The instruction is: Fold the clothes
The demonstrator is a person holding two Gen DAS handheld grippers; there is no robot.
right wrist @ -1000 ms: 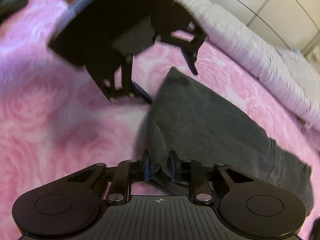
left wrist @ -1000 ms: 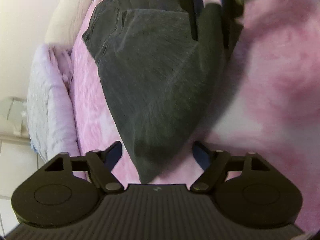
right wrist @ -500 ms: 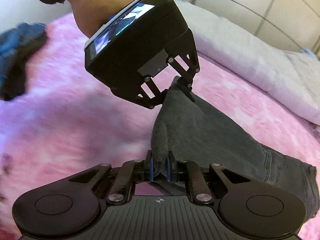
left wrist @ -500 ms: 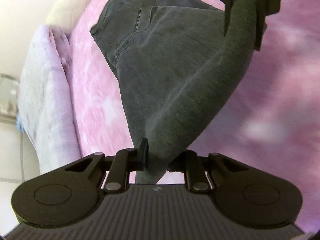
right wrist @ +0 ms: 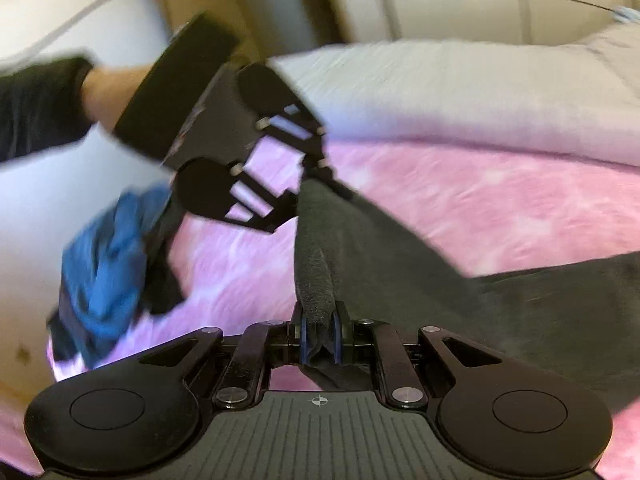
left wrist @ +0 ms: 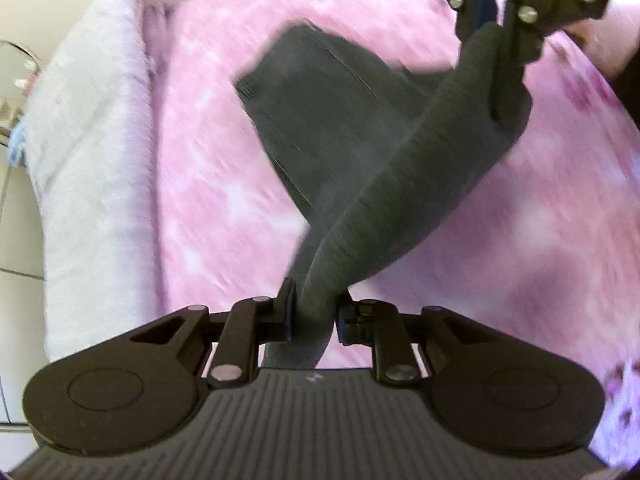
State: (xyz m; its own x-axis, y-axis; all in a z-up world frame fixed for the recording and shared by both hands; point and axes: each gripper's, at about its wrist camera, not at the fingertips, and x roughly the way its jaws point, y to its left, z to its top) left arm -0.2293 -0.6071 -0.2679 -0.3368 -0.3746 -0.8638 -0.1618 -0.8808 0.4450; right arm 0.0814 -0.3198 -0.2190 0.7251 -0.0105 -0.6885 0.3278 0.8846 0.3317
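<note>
While both my tongs were clamped on the dark grey trousers, the left gripper, its jaws just eased slightly, and right gripper stretched a rolled edge between them above the pink blanket.

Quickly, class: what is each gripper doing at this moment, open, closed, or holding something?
Left gripper: closed on the dark grey trousers, jaws having just closed on them.
Right gripper: closed on the same trousers.
</note>
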